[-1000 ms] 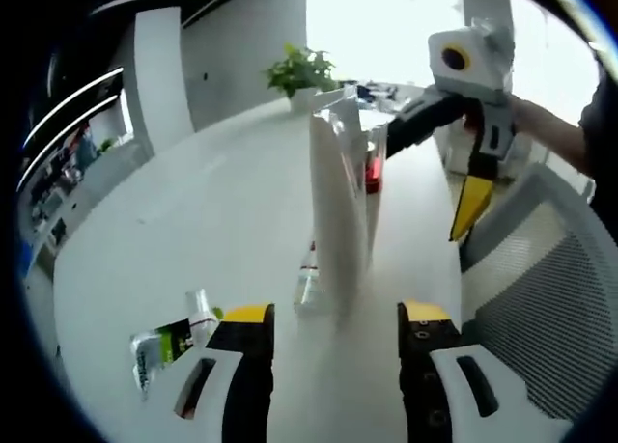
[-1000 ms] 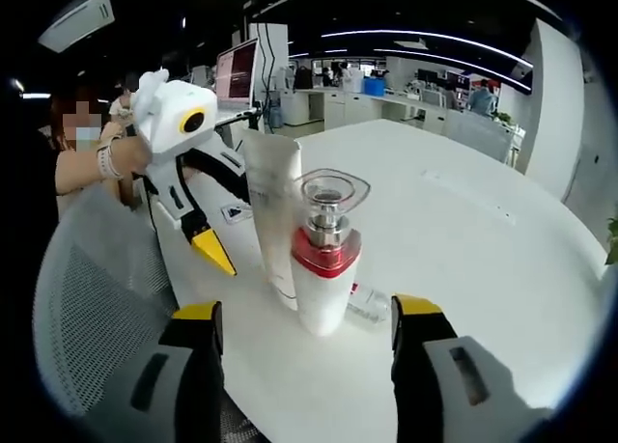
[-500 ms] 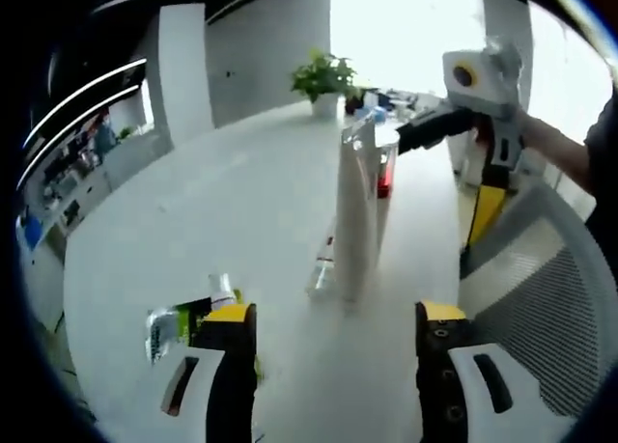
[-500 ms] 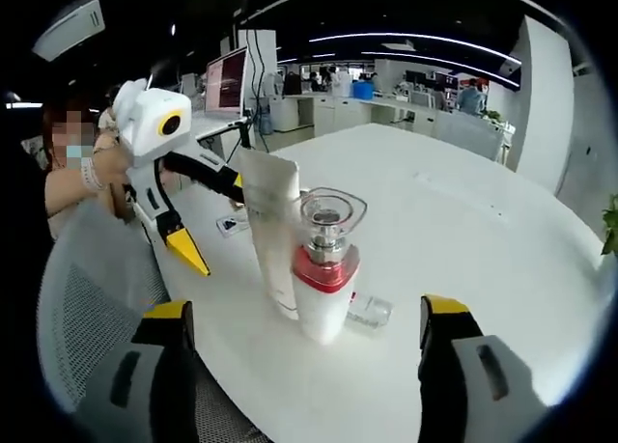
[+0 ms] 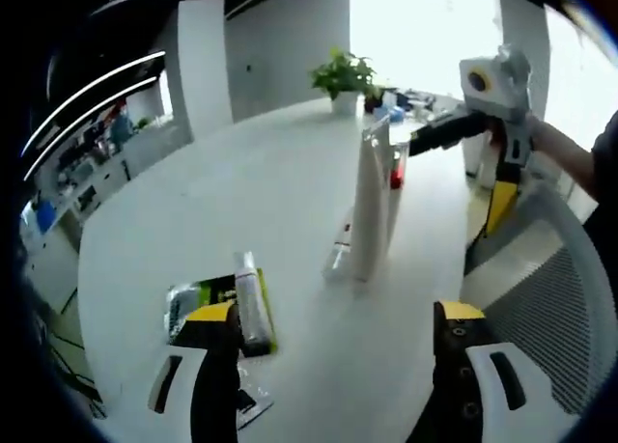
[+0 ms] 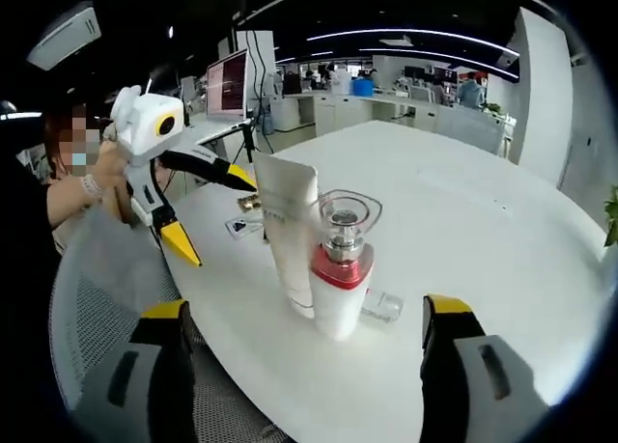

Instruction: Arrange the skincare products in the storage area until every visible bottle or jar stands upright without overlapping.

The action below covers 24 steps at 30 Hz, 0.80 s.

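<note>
Left gripper view: the left tool (image 5: pixel 333 322) hangs released above the white surface (image 5: pixel 212 211), jaws wide apart and holding nothing. Ahead stands an upright white tube (image 5: pixel 370 207), with a red-collared bottle (image 5: pixel 396 178) just behind it and a small clear item (image 5: pixel 338 255) lying at their base. A green-labelled sachet with a small tube on it (image 5: pixel 237 303) lies flat near the left jaw (not upright). Right gripper view: the right tool (image 6: pixel 304 313) is likewise released and empty, facing the tube (image 6: pixel 292 231) and bottle (image 6: pixel 343 269), which stand touching or nearly so. A plant (image 5: pixel 343 76) sits far off.
</note>
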Each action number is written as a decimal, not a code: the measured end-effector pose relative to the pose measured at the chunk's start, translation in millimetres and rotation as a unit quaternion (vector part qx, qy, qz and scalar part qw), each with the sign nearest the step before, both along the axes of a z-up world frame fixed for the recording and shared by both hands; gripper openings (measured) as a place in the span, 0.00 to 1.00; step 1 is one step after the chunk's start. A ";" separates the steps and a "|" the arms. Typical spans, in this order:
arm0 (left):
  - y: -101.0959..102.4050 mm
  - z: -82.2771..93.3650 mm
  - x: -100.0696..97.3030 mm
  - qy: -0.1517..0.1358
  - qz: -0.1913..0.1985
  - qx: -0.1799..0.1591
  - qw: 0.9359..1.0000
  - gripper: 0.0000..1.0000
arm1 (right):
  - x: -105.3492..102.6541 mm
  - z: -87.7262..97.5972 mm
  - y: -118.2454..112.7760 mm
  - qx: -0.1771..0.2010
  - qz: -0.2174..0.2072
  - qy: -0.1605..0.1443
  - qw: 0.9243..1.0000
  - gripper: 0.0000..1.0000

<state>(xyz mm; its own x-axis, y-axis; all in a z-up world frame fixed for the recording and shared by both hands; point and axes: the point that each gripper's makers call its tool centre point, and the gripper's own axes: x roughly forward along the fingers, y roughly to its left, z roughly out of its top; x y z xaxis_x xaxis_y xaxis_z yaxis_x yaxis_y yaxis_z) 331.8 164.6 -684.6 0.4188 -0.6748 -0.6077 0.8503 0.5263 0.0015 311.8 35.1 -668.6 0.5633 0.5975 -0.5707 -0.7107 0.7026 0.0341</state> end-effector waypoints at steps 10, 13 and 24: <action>14.3 7.3 -7.7 -0.008 0.019 0.007 1.000 0.89 | -7.4 7.6 1.9 -0.001 0.002 0.000 1.000 0.99; 16.9 10.5 -11.4 -0.009 0.021 0.002 1.000 0.92 | -9.1 10.7 2.8 0.005 0.005 -0.001 1.000 0.99; 32.0 10.3 -19.7 0.003 0.040 0.012 0.999 0.97 | -10.8 20.3 3.6 0.017 0.003 -0.003 1.000 0.99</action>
<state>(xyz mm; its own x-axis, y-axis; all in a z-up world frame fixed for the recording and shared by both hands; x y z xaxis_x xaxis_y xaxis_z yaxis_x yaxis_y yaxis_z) 312.1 196.6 -674.3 0.4671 -0.6250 -0.6254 0.8059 0.5919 0.0104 301.1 38.7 -648.3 0.5631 0.6195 -0.5469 -0.7151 0.6970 0.0533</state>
